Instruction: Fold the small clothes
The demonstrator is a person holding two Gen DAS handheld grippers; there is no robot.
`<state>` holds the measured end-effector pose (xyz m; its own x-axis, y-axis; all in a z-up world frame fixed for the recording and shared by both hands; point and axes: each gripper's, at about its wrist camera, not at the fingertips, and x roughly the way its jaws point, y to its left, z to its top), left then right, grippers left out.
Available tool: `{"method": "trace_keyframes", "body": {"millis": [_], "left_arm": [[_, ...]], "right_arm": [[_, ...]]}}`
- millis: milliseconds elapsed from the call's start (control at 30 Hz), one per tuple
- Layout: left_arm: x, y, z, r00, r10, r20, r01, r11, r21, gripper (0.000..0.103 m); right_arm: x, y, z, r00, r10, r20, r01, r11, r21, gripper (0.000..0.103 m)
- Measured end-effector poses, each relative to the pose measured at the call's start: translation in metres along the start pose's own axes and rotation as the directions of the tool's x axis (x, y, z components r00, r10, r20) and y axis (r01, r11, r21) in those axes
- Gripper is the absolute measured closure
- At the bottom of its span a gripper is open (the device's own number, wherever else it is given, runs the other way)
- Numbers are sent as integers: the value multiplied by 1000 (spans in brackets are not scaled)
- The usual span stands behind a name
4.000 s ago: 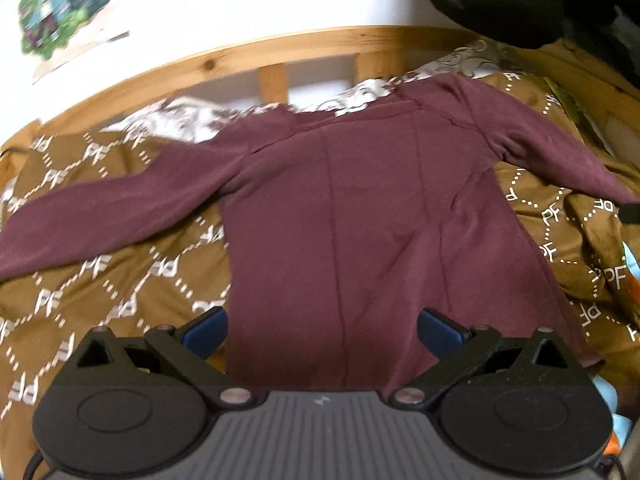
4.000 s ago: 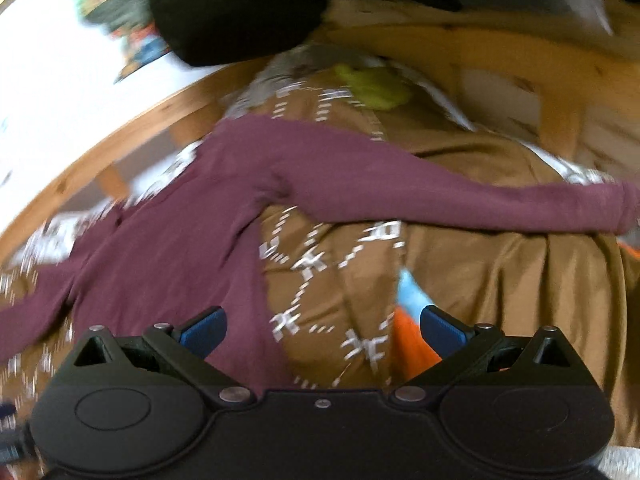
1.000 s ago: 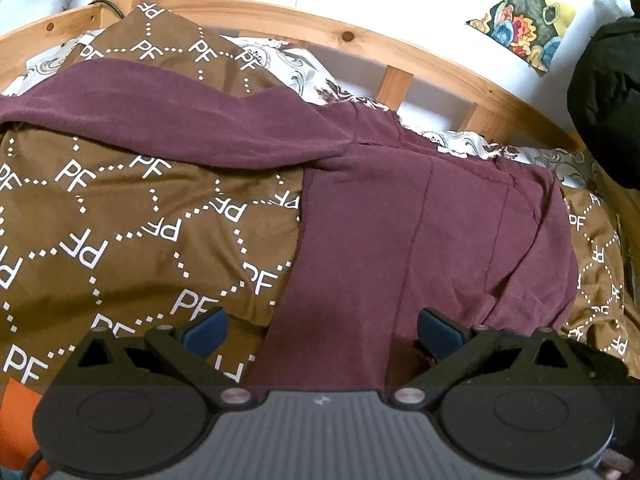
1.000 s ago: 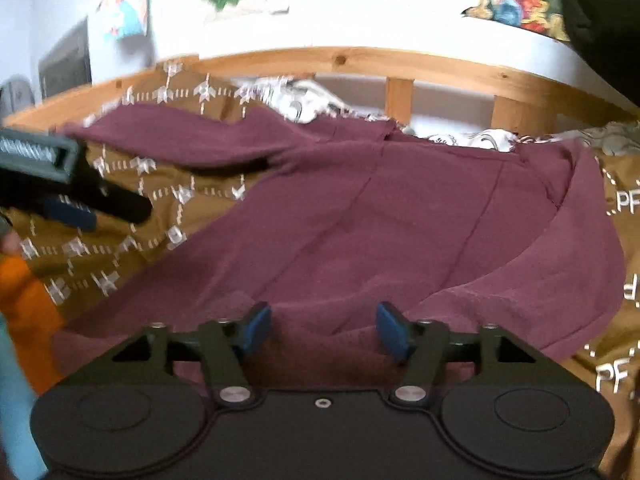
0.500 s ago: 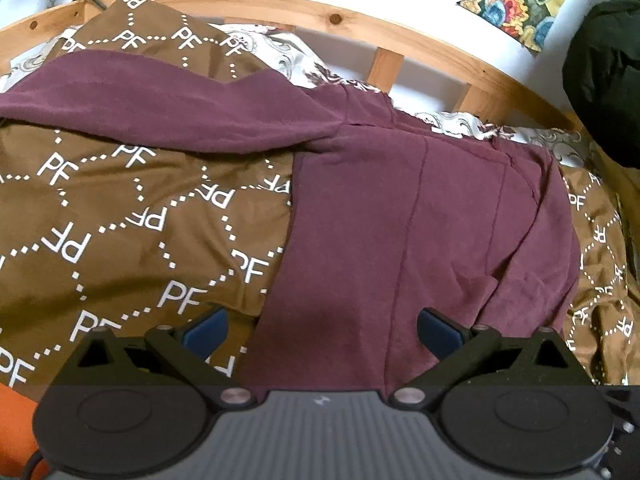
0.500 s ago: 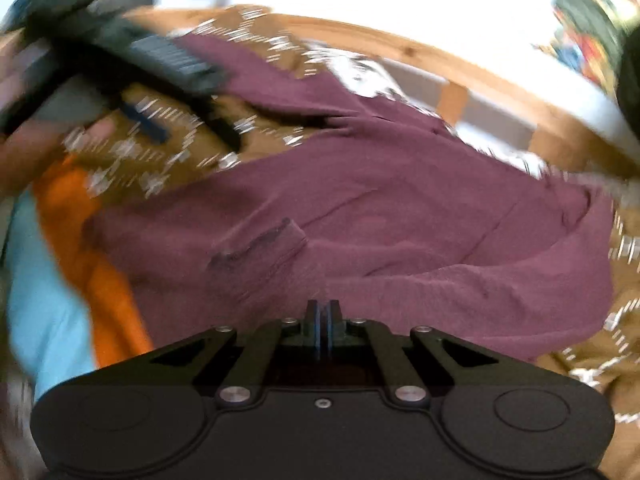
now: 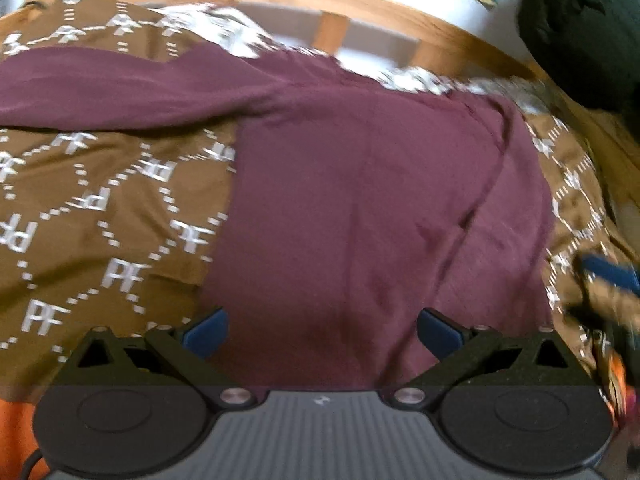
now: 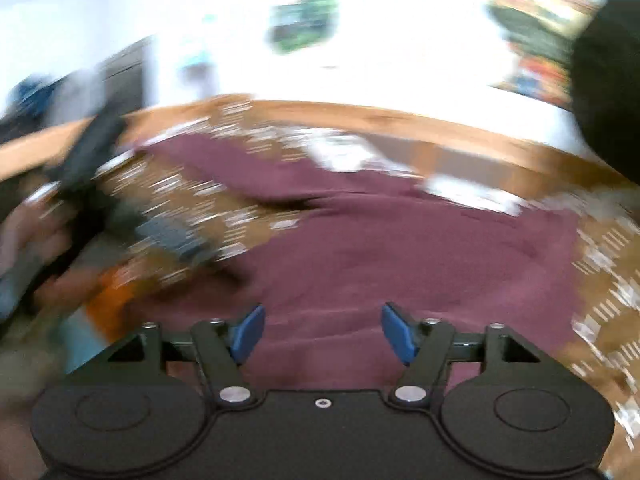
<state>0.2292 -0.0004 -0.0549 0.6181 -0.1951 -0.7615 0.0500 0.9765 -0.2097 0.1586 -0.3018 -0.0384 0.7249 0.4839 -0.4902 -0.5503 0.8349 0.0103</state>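
Note:
A maroon long-sleeved top lies flat on a brown patterned bedspread. Its right sleeve is folded over the body; its left sleeve stretches out to the left. My left gripper is open and empty over the hem. My right gripper is open and empty just above the folded sleeve and hem. The right gripper shows blurred at the right edge of the left wrist view. The left gripper shows blurred at the left of the right wrist view.
A wooden bed rail runs along the far side under a white wall. A dark bundle of cloth sits at the far right. Orange and light blue fabric lies near the hem's left corner.
My right gripper was shut on the maroon fabric half a second ago and is now open and pulled back. The left gripper has shifted slightly right along the hem. Both views are motion-blurred.

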Motion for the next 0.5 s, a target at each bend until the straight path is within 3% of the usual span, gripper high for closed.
{"method": "trace_keyframes", "body": {"millis": [133, 233, 367, 500], "left_arm": [[10, -21, -9, 999, 29, -31, -25, 994, 106, 1], [18, -34, -17, 996, 74, -54, -63, 983, 173, 1], [31, -43, -27, 989, 101, -109, -76, 974, 212, 1], [37, -49, -34, 984, 118, -129, -83, 965, 249, 1]], "right_arm": [[17, -53, -2, 978, -204, -32, 206, 954, 218, 29], [36, -87, -6, 932, -357, -64, 360, 890, 279, 30], [58, -125, -10, 903, -426, -57, 416, 835, 360, 35], [82, -152, -6, 878, -478, -36, 461, 822, 334, 42]]}}
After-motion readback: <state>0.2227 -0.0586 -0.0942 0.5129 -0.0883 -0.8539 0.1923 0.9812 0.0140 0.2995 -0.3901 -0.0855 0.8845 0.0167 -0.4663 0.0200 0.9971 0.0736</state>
